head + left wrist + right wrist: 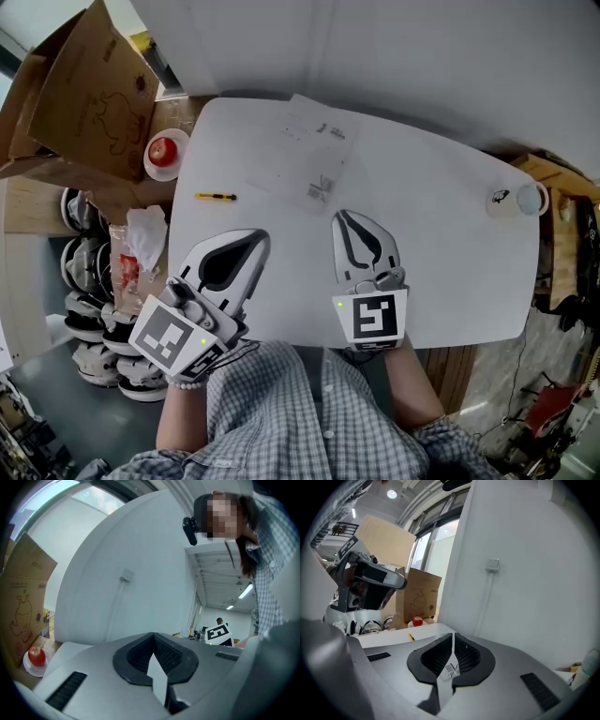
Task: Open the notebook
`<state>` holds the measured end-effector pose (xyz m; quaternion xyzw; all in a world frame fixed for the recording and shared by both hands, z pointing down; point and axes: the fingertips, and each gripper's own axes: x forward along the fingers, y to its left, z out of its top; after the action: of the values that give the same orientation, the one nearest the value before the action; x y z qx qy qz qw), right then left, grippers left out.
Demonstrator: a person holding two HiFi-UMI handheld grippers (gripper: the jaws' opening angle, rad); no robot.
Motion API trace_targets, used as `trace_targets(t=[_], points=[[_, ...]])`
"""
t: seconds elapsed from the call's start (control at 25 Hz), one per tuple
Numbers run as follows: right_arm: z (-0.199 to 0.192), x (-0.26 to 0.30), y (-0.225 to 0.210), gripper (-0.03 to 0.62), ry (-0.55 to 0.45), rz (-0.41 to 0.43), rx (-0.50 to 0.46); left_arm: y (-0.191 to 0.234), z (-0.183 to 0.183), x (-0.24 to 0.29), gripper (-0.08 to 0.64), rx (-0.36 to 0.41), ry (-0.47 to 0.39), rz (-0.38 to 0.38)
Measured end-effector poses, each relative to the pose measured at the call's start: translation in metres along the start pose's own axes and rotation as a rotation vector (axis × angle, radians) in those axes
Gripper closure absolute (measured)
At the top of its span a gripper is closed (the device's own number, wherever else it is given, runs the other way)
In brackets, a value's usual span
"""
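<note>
beyond the right gripper point(345, 217) lies the notebook point(305, 150).

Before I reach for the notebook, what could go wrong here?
1. The left tongs and right tongs are both shut; they would likely push the notebook rather than catch its cover.
2. The notebook lies flat on the smooth table, so it may slide toward the far edge.
3. The yellow tool lies left of it; the left tongs could knock it.
</note>
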<state>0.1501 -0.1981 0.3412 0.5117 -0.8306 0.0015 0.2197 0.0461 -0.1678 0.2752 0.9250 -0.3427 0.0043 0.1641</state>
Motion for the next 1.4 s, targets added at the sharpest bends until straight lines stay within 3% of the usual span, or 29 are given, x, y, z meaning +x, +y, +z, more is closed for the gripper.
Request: trace_targets(t=[0.2, 0.6, 0.92, 1.4], points=[[-0.007, 0.035, 0.015, 0.565, 0.027, 0.031, -0.063, 0.029, -0.001, -0.003, 0.552, -0.027, -0.007, 0.019], [-0.035, 0.102, 0.054, 0.560, 0.105, 0.116, -0.173, 0.063, -0.020, -0.009, 0.552, -0.009, 0.039, 0.042], [-0.068, 0.137, 0.083, 0.484, 0.191, 0.185, -0.252, 0.082, -0.034, -0.009, 0.552, -0.055, 0.072, 0.028], [-0.083, 0.187, 0.109, 0.465, 0.229, 0.218, -0.336, 0.106, -0.050, -0.016, 0.552, -0.099, 0.091, 0.036]])
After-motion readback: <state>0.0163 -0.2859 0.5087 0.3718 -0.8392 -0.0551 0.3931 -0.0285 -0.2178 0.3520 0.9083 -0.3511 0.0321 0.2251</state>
